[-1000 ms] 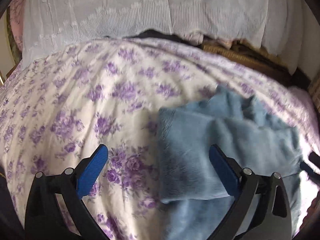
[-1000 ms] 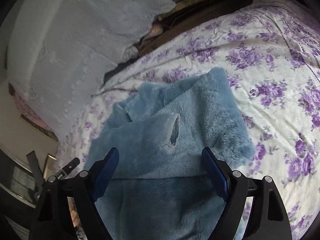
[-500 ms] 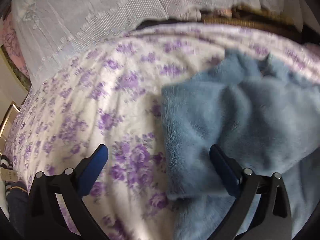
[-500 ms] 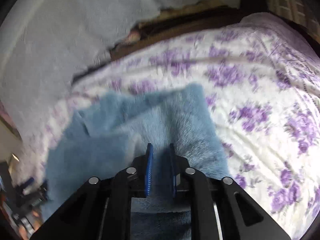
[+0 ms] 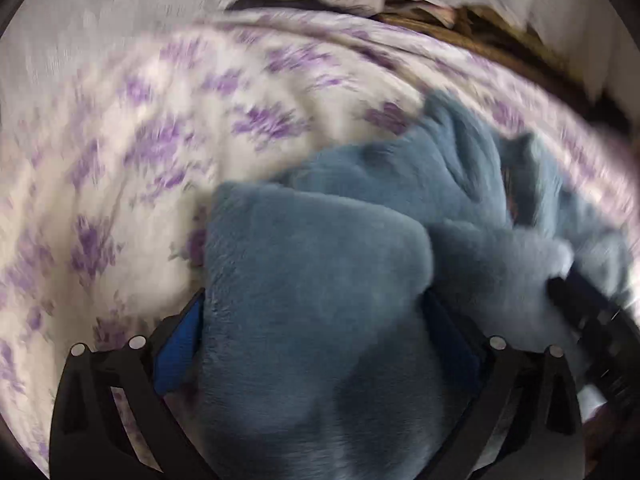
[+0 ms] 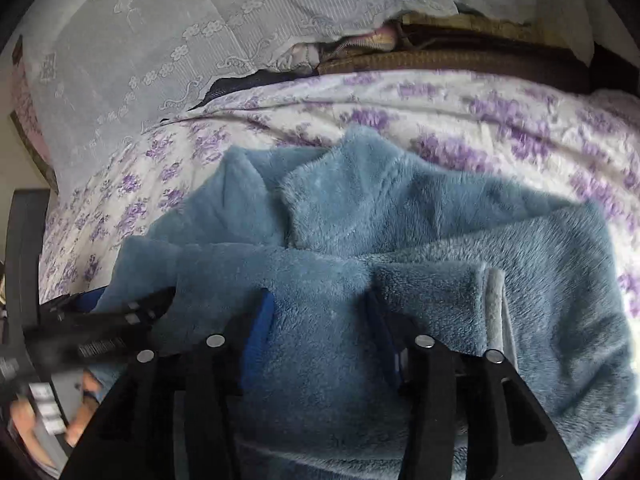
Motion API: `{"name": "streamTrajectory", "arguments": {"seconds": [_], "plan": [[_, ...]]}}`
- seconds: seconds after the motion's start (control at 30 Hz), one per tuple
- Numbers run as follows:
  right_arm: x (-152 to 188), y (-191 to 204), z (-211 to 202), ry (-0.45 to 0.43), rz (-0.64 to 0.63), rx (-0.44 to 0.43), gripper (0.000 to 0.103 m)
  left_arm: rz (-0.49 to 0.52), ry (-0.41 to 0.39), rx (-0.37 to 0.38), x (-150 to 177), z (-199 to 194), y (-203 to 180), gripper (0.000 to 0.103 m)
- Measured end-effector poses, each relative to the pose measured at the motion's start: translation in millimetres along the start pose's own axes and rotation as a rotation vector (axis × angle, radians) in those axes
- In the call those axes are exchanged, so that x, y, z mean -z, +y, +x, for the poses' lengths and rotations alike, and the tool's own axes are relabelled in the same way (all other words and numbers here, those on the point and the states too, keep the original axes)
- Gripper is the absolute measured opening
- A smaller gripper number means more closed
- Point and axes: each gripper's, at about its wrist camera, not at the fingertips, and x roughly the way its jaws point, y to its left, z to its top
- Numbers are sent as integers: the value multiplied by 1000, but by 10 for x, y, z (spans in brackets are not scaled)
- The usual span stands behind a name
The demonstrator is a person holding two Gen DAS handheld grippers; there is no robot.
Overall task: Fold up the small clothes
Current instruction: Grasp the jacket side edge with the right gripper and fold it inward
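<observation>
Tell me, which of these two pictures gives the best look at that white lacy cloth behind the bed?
The right wrist view. There the white lace cloth is sharp and fills the upper left, its flower pattern clear. In the left wrist view the same cloth is only a blurred pale band along the top.

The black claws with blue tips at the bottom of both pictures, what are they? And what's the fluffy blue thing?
Those are grippers, two-finger pinchers that a person holds, one in each hand. Each carries a small round-lens camera looking along its fingers, so each picture is one gripper's own view. The fluffy thing is a blue fleece garment, being folded on a bed cover with purple flowers. The left gripper is wide open, with a thick fold of fleece bulging between its blue pads. The right gripper has just been opening and has fleece between its pads too; I can't tell if it's pinching. Behind is white lacy cloth.
</observation>
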Motion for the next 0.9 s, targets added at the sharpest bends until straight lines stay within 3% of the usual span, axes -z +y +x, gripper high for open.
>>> {"name": "streamTrajectory", "arguments": {"seconds": [0.07, 0.1, 0.17, 0.23, 0.33, 0.37, 0.47, 0.57, 0.63, 0.67, 0.73, 0.77, 0.9], "plan": [[53, 46, -210, -90, -14, 64, 67, -57, -57, 30, 21, -117, 156, 99], [70, 92, -346, -131, -28, 62, 83, -82, -95, 35, 40, -216, 223, 98], [104, 164, -511, -168, -61, 34, 100, -77, -141, 46, 43, -358, 252, 98], [188, 174, -522, -153, -94, 84, 100, -38, -155, 45, 73, -394, 163, 98], [289, 71, -136, 27, -72, 100, 100, 98, -20, -74, 152, -22, -154, 99], [250, 13, -139, 29, -44, 70, 100, 119, -12, -94, 167, 41, -200, 99], [255, -96, -267, -21, 7, 20, 99, 65, -54, -58, 178, -118, -90, 99], [280, -133, -614, -162, 52, 47, 100, 18, -92, -5, 277, -340, -1, 98], [346, -156, -777, -214, 39, 103, 100, 40, -139, -12, 398, -537, -37, 98], [363, -189, -733, -186, 37, 132, 100, 79, -140, -51, 466, -560, -106, 98], [400, -302, -442, -28, 65, 190, 100, 154, -67, -118, 554, -360, -229, 99], [406, -372, -295, 48, 93, 176, 100, 172, -36, -125, 587, -266, -246, 99], [444, -340, -470, -10, 77, 186, 99, 79, -61, -36, 630, -404, -29, 99]]}}
